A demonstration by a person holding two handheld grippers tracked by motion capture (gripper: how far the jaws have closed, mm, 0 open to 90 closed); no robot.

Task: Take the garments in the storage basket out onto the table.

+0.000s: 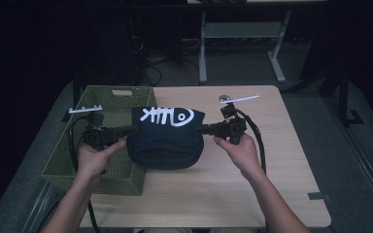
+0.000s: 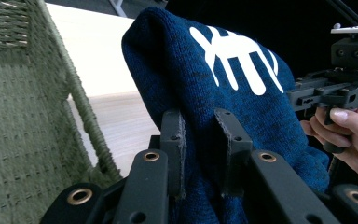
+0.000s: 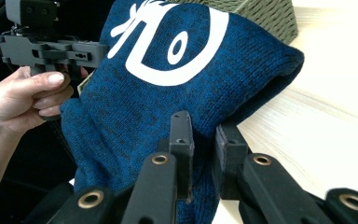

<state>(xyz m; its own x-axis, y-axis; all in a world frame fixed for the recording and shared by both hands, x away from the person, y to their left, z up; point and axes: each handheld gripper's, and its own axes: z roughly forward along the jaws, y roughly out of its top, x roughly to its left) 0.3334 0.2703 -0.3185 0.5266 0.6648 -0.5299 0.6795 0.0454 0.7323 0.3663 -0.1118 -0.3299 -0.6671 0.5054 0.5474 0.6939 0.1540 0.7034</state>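
I've got the folded dark blue sweater [image 1: 166, 138] pinched at both ends and lifted, hanging just beside the green woven basket [image 1: 97, 145], at its right wall, over the wooden table [image 1: 252, 189]. The white fish-bone print faces up and away from me.

Progress, as I judge it: folding looks done, pickup done, carry under way. What's left is swinging the bundle over the basket rim, lowering it inside and letting go. Basket interior looks bare where I can see it, nothing of the sweater in it yet.

Left gripper [image 2: 200, 128]: jaws nearly together, clamped on a fold of sweater at the end nearest the basket; knit bunched between the pads. Left hand [image 1: 94, 160] sits over the basket's near right corner.

Right gripper [image 3: 205, 133]: same story, jaws narrow and clamped on the sweater's far end from the basket, cloth squeezed between them. Right hand [image 1: 240, 150] is on the sweater's side away from the basket.

Bottom of the bundle sags toward the tabletop; can't tell if it touches.
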